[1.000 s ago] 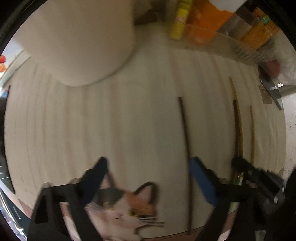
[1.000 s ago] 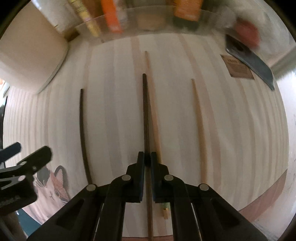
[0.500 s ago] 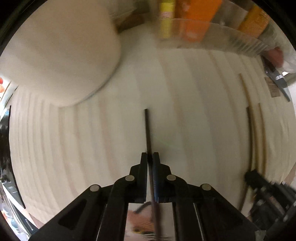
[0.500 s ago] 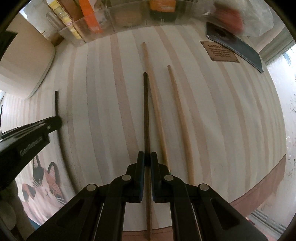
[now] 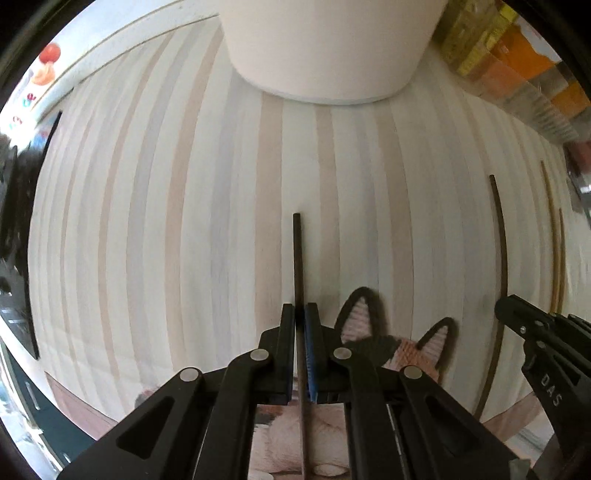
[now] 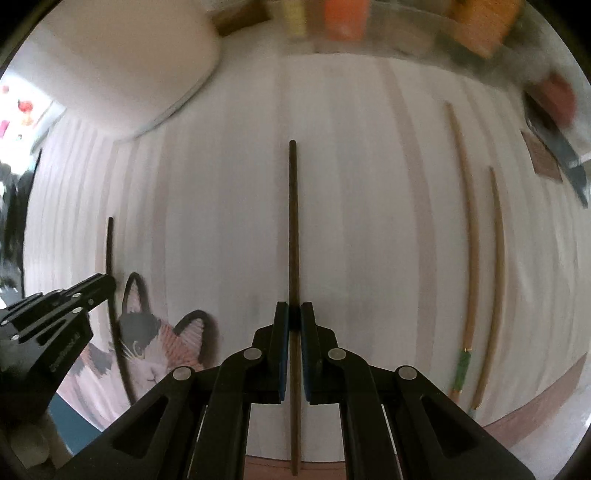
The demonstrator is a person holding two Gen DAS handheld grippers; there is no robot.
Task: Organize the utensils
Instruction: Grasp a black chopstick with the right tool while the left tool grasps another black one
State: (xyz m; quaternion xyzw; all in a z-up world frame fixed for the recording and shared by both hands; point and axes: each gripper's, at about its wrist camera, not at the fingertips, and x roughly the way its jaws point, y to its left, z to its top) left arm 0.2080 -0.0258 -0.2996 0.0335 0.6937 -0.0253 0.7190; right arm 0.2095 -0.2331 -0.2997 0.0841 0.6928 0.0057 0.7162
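Observation:
My left gripper (image 5: pixel 300 314) is shut on a dark chopstick (image 5: pixel 297 258) that points away over the striped mat (image 5: pixel 166 221). In the right wrist view, the right gripper (image 6: pixel 294 312) is shut on a second dark chopstick (image 6: pixel 293 221), lifted off the mat. Each gripper shows in the other's view: the right gripper (image 5: pixel 504 308) at the right edge with its dark chopstick (image 5: pixel 500 240), the left gripper (image 6: pixel 105 284) at the left with its dark chopstick (image 6: pixel 109 243). Two light wooden chopsticks (image 6: pixel 471 240) lie side by side on the mat to the right.
A large white container (image 5: pixel 332 48) stands at the back of the mat. Behind it is a clear bin with orange and yellow packets (image 6: pixel 351 26). A dark cleaver (image 6: pixel 561 155) lies at the far right. A cat-picture mat (image 6: pixel 159 347) sits at the near edge.
The left gripper closed on its dark chopstick and carried it left, toward the white container. The right gripper rose and shifted left with its chopstick, away from the two light ones.

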